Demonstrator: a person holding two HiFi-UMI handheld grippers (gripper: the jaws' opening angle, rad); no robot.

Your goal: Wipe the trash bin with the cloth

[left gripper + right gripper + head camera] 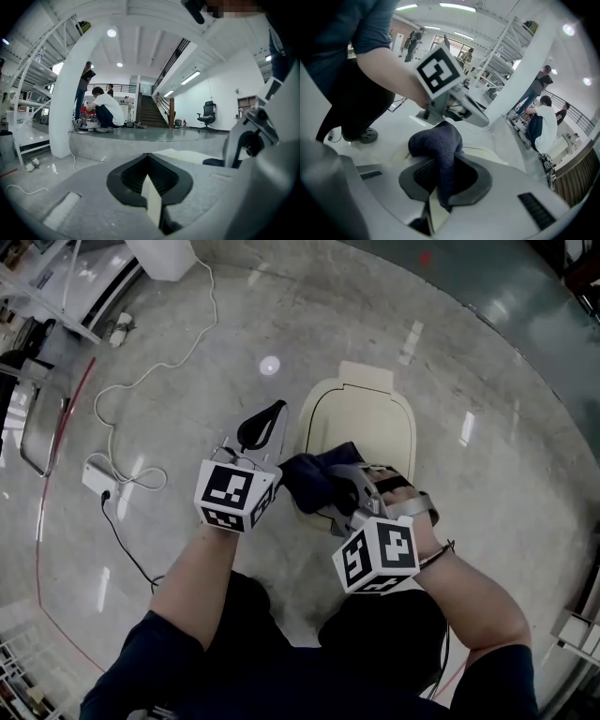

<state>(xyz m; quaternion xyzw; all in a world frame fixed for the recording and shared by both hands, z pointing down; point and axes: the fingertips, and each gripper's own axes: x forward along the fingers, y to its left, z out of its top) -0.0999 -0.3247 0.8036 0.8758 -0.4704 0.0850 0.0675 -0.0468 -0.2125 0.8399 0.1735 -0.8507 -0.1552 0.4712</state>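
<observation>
Your right gripper (pixel 446 183) is clamped on the dark blue cloth (pixel 314 479), which bunches out past the jaws. The cloth sits over the near edge of the cream trash bin (pixel 364 418) (can't tell if it touches). The bin stands on the grey floor (pixel 487 362). Your left gripper (pixel 150 180) has its jaws together on nothing and sits just beside the cloth, left of the bin.

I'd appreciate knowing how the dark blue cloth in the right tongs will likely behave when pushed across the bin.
The cloth is probably floppy: it bunches into a soft lump at the shut right tongs. Its fuzzy-looking surface should grip rather than slide on the smooth trash bin. Seemingly light, it may fold over when pushed.
</observation>
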